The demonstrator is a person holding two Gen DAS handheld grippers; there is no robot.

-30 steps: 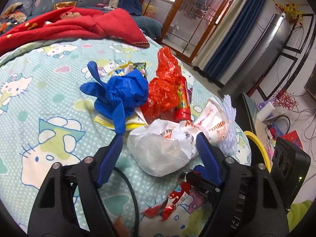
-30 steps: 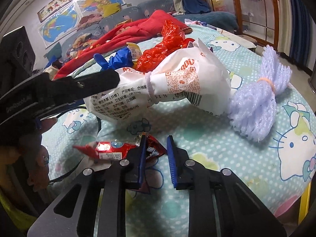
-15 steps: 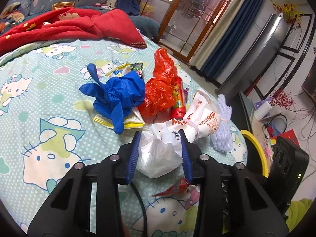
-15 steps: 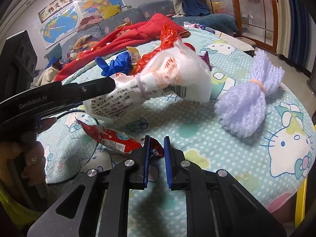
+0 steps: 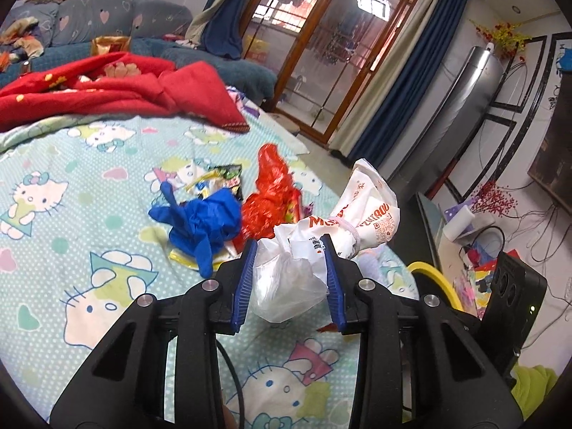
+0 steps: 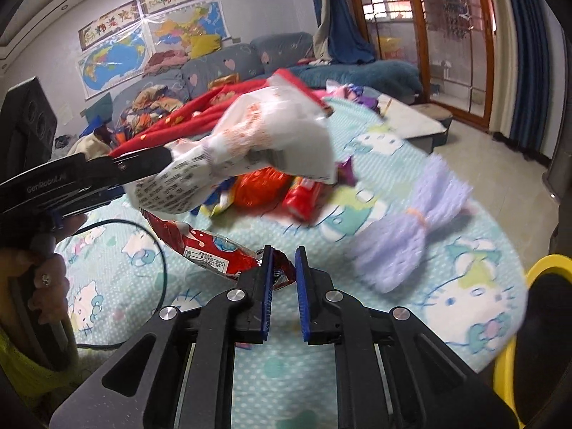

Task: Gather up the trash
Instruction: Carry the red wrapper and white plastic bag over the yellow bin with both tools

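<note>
The left hand-held gripper (image 5: 290, 279) is clenched on the tied white plastic bag (image 5: 343, 221), held clear above the bed (image 5: 71, 214) near its edge. The right hand-held gripper (image 6: 283, 287) pinches the red snack wrapper (image 6: 211, 250) just above the bedsheet. Judgement: keep both grips firm and carry level, as the bag's loose end may slip.

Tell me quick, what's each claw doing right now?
Left gripper: closed on the white plastic bag.
Right gripper: closed on the red snack wrapper.

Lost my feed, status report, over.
Left gripper shut on white bag, lifted. Right gripper shut on red wrapper. Blue glove remains on bed.
</note>
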